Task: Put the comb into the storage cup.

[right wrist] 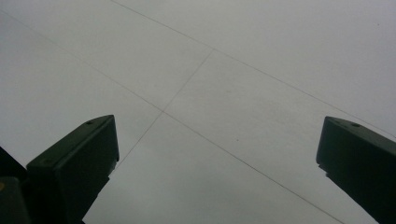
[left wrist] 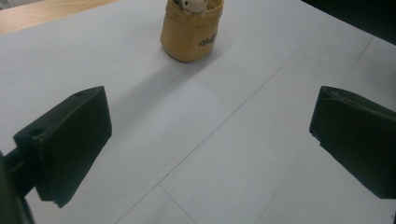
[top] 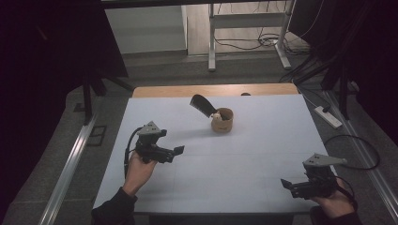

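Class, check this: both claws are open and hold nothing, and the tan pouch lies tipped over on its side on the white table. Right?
Not quite. The tan pouch stands upright on the white table, as the high view shows. The left claw and right claw are indeed open and empty.

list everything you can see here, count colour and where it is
pouch: 1, tan, upright on the far middle of the table
black flat tool: 1, black, sticking out of the pouch, leaning left
small pale item: 1, cream, in the pouch mouth; cannot tell what it is
table: 1, white top, wooden strip along the far edge
power strip: 1, white, floor at right
left tongs: 1, black, near left of table, open, aimed toward the pouch
right tongs: 1, black, near right corner, open
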